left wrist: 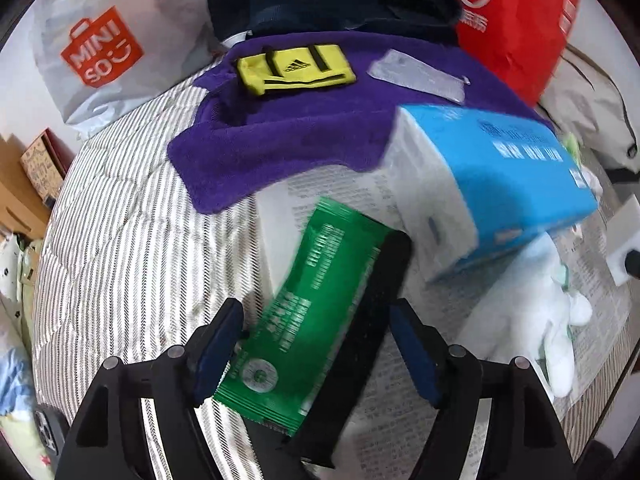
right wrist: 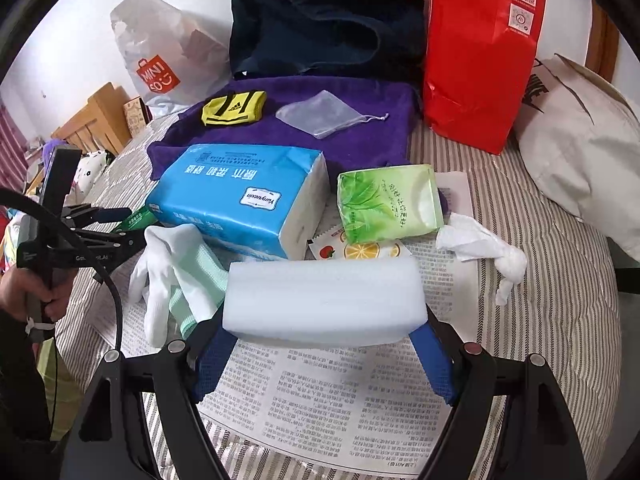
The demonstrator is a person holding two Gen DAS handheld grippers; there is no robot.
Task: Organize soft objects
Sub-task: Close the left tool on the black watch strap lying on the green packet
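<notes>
My left gripper (left wrist: 316,332) points down over a newspaper with its jaws apart. A green foil packet (left wrist: 312,304) lies between the blue pads on something black, and looks loose rather than pinched. A blue tissue pack (left wrist: 492,184) and a white glove (left wrist: 532,320) lie just to its right. My right gripper (right wrist: 324,320) is shut on a white foam block (right wrist: 324,296), its pads pressing on both ends. Beyond the block lie the blue tissue pack (right wrist: 240,196), a green tissue pack (right wrist: 388,204), white and mint gloves (right wrist: 168,276) and a crumpled tissue (right wrist: 480,248).
A purple towel (right wrist: 360,136) at the back carries a yellow pouch (right wrist: 234,108) and a mesh drawstring bag (right wrist: 320,114). Behind it stand a navy bag (right wrist: 320,20), a red bag (right wrist: 480,52) and a white shopping bag (left wrist: 96,52). A beige sack (right wrist: 580,152) lies to the right. A hand (right wrist: 24,292) holds the left gripper.
</notes>
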